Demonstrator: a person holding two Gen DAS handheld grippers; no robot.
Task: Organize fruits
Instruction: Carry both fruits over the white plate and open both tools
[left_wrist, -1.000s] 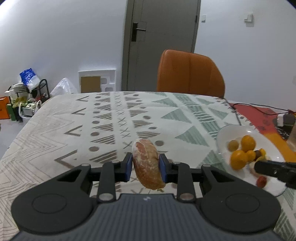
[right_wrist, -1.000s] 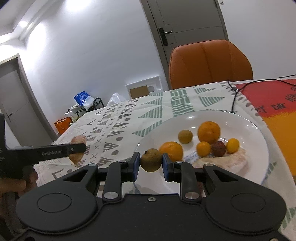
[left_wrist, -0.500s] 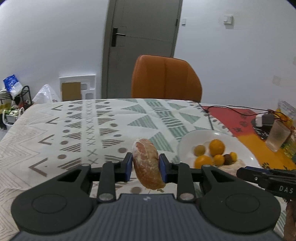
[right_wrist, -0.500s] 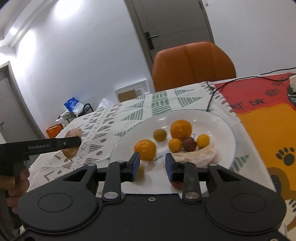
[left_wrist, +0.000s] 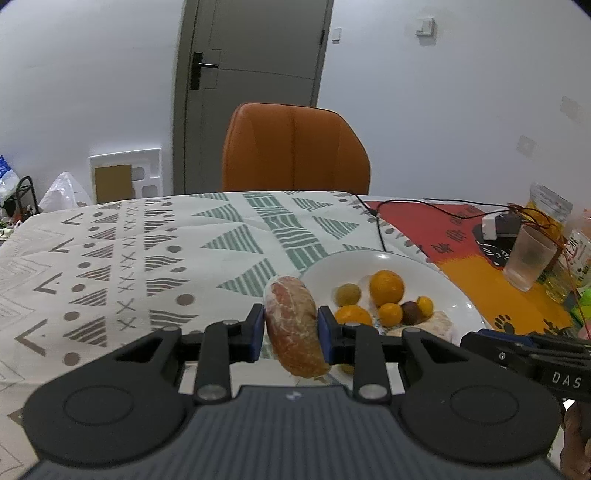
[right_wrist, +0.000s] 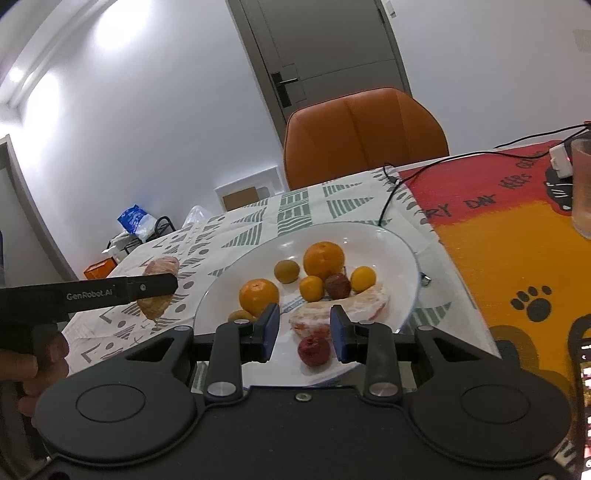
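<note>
Left gripper: fingers clamp one peeled pomelo segment, held above the table just left of the plate's rim
Right gripper: fingers parted and empty, above the plate's near edge
Plate: two oranges; two kumquats; two green-brown fruits; two dark red fruits; one pomelo piece
Open room: patterned cloth left of the plate lies bare; cup well right

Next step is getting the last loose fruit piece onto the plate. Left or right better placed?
Left. The left gripper is shut on the peeled fruit segment, beside the white plate. The right gripper is open over the plate, nothing between its fingers.
</note>
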